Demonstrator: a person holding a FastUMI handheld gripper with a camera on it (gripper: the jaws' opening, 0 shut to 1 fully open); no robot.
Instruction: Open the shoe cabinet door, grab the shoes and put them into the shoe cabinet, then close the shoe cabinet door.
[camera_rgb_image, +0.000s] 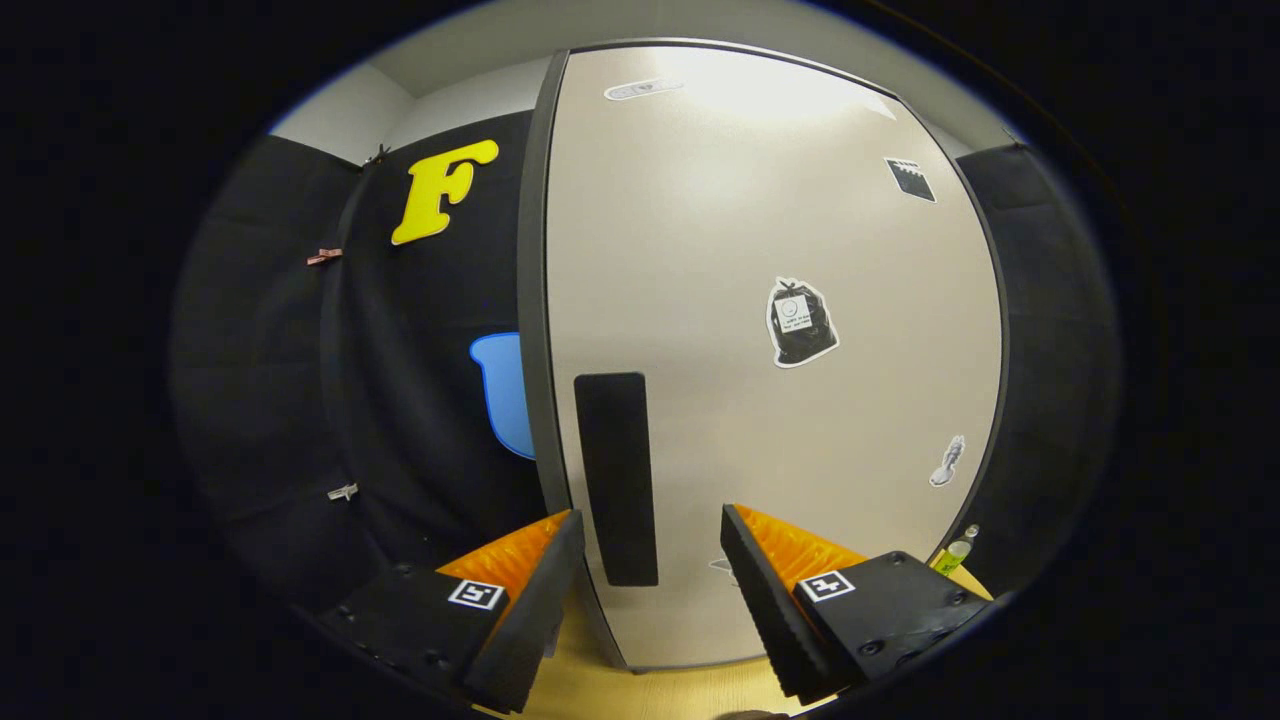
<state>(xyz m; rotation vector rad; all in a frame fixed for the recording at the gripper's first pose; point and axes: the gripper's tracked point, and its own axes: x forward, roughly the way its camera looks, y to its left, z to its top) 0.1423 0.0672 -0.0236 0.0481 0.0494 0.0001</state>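
Observation:
The shoe cabinet stands just ahead of me, its pale beige door (760, 330) shut and framed in dark grey. A tall black handle (615, 478) runs down the door near its left edge. My gripper (650, 535) is open, and the handle's lower part lies between the two fingers, a little nearer the left one. Neither finger touches the handle as far as I can tell. Several stickers dot the door, among them a black bag-shaped one (800, 322).
The cabinet rests on a light wooden surface (640, 690) under my fingers. Black cloth walls (420, 400) stand to the left and right of the cabinet. A small yellow-green bottle (955, 552) stands by the cabinet's lower right corner.

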